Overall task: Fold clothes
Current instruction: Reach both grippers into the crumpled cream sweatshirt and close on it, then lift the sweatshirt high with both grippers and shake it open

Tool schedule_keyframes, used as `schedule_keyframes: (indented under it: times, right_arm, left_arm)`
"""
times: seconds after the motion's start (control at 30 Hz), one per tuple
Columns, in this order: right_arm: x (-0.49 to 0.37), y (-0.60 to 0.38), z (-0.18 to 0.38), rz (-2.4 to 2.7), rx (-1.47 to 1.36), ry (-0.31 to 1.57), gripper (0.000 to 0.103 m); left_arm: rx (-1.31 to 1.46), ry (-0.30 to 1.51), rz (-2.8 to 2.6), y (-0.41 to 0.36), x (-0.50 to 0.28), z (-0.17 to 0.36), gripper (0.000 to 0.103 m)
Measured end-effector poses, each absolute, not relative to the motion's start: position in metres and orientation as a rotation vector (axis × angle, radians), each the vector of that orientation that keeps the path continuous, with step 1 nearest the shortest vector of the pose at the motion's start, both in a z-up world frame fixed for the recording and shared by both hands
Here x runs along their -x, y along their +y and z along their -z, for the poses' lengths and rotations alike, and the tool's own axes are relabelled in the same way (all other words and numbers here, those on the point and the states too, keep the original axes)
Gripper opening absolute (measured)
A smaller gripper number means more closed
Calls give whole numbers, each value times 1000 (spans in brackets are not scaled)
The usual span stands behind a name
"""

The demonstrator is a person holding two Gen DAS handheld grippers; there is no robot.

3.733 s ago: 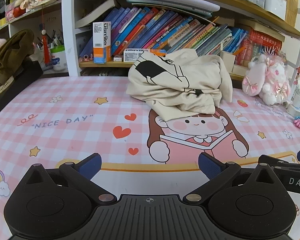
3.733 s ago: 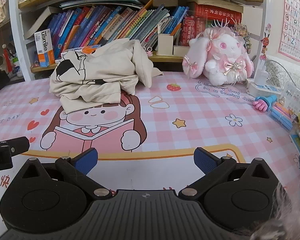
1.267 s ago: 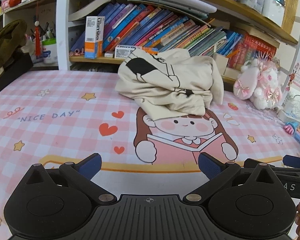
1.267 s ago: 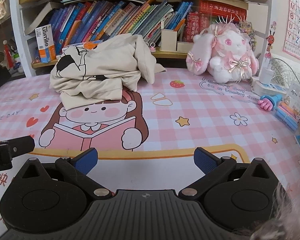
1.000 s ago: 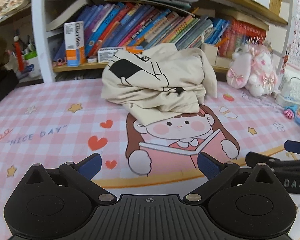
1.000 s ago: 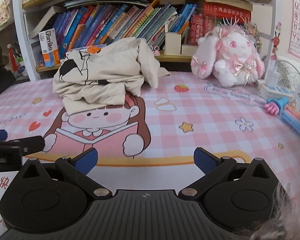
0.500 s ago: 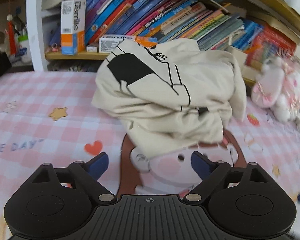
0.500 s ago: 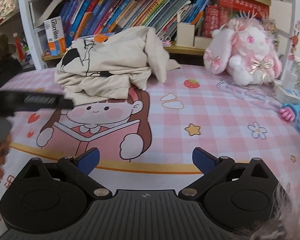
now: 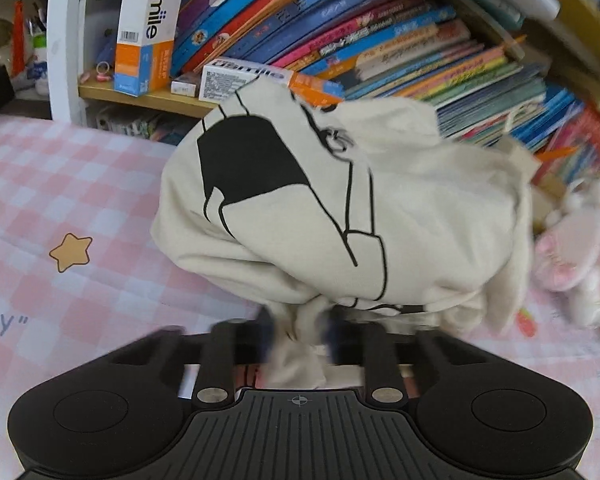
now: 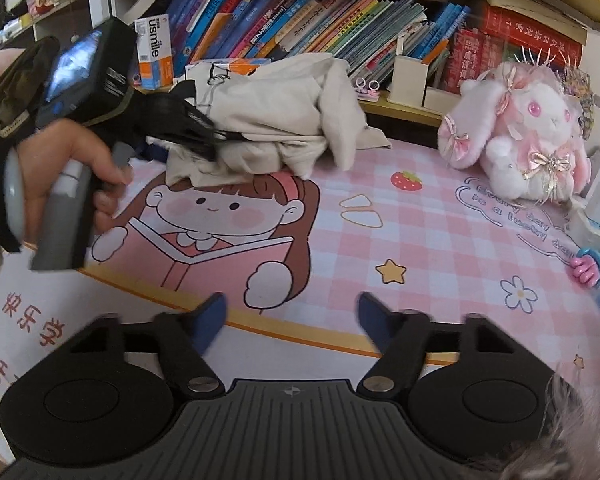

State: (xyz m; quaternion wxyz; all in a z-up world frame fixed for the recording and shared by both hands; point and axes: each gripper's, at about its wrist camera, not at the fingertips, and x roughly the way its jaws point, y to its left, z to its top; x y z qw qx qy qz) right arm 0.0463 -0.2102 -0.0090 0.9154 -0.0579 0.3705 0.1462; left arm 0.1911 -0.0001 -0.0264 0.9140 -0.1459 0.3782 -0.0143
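The left tool (image 9: 298,336) is seen closed on a bunched fold at the near lower edge of the cream garment (image 9: 340,208); its fingers are blurred, yet cloth is visibly pinched between them; the rest of the garment is heaped directly ahead of the tool, on the pink checked surface (image 9: 60,208), with the bookshelf (image 9: 340,40) behind it. In the right wrist view the left tool (image 10: 204,136) is held by a hand (image 10: 64,176) wrapped round its grey grip, level and pointed into the garment (image 10: 284,120) from the left side. The right tool (image 10: 292,320) is held low above the surface (image 10: 420,220), its jaws wide apart and empty, well short of the garment; a pink plush rabbit (image 10: 524,128) sits ahead to its right.
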Motion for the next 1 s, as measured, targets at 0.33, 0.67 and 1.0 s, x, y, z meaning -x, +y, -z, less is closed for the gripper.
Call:
schedule_keyframes:
  times: [0.33,0.67,1.0]
  right_arm:
    - [-49,-200,3,-378,158,722,51]
    - [-29,-111,17,-800,424,732,63]
    - [-31,-51,3,-850,591,493,3]
  left_arm:
    - [316,696,140,58,-46,-27,12]
    - [406,657,-18,148,37,-63,13]
    - [176,698,-42,135,82,-43,65]
